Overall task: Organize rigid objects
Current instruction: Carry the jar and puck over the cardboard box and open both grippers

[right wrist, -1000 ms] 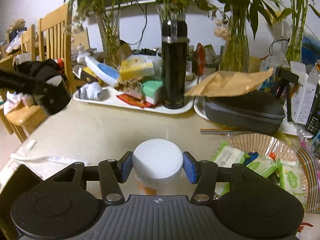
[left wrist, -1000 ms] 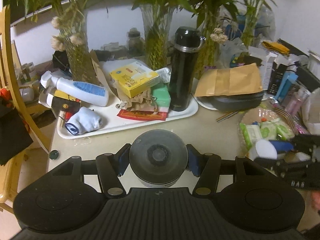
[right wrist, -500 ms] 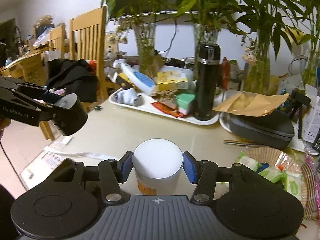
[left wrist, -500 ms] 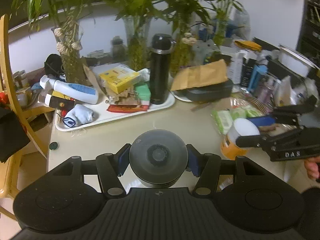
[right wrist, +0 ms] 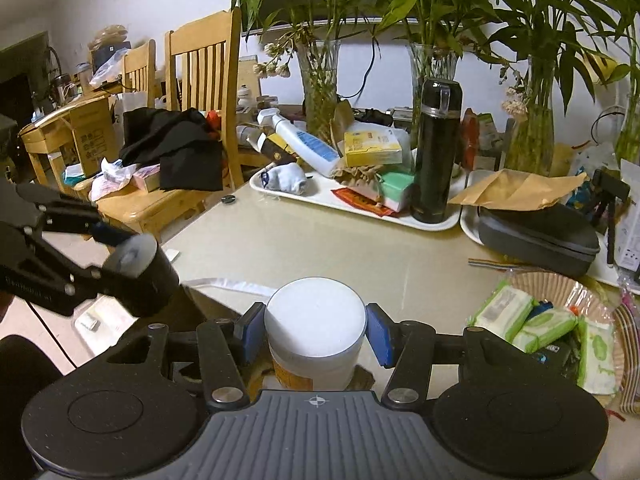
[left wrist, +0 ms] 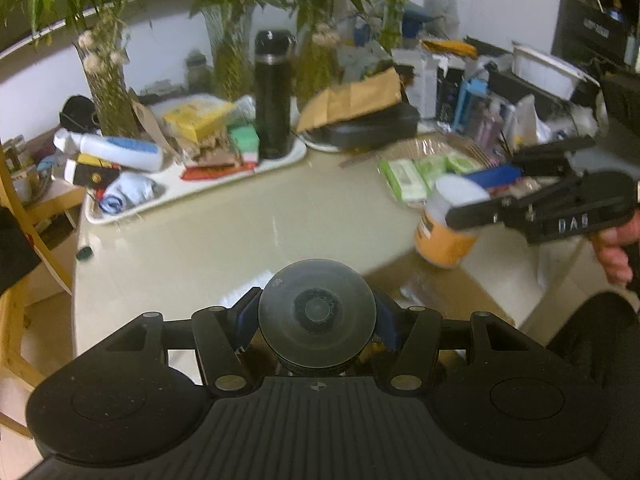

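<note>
wooden chairs (right wrist: 200, 92) show only rightward; fingers (left wrist: 616, 248) only leftward.

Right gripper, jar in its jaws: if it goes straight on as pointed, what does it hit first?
Probably bare table first: the right gripper, shut on the white-lidded jar, points downward at it. Beyond lies the tray with the black flask. Depth is unclear.

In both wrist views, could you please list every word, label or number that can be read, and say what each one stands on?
"DAS": on the side of the right gripper, seen from the left wrist view.
Raised lettering on the left gripper: blurred and partly cut off, not readable.
Orange label of the white-lidded jar: no legible text.
Yellow box and white bottle with blue label on the tray: print too small.
Cardboard box: markings unreadable.
</note>
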A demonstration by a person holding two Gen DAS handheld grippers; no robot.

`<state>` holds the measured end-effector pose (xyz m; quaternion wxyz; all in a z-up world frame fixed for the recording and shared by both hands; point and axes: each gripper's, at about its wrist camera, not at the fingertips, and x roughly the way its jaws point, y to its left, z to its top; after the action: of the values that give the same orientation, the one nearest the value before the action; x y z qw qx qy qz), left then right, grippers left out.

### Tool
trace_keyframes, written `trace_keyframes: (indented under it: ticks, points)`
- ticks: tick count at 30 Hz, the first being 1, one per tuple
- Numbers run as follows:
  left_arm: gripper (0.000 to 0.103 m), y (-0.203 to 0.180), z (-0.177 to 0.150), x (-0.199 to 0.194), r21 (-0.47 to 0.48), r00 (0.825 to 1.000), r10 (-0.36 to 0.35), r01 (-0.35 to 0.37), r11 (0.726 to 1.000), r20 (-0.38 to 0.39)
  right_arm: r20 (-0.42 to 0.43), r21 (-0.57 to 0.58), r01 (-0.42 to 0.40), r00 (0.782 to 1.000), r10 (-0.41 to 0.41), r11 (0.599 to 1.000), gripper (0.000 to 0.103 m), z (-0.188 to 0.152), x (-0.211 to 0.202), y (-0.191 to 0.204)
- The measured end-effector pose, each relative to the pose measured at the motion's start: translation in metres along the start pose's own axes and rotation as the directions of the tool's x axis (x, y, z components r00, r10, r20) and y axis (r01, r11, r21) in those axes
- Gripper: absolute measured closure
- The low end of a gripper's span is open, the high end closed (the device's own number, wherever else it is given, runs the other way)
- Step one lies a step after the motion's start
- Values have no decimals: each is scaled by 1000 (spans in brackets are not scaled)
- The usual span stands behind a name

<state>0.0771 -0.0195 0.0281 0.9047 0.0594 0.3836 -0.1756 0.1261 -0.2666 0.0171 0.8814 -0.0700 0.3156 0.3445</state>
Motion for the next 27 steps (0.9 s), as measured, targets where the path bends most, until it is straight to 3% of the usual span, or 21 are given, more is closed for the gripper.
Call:
trace_keyframes:
  ticks: [9, 12, 15, 27]
  points:
    - [46, -13, -34, 15, 62, 997, -19, 23, 998, -73, -11, 6, -6, 1000, 6, 1000, 47, -10, -6, 2]
    - [44, -18, -45, 13, 102, 999, -10, 14, 995, -38, -13, 12, -12, 1000, 12, 1000, 47, -14, -7, 2]
    - [37, -17, -50, 11, 66, 999, -3, 6, 998, -37, -18, 17, -17, 1000, 17, 1000, 47, -18, -8, 2]
    - [34, -11, -58, 4, -58, 997, 70, -70, 996, -13, -42, 17, -45, 998, 45, 999, 47, -34, -5, 10]
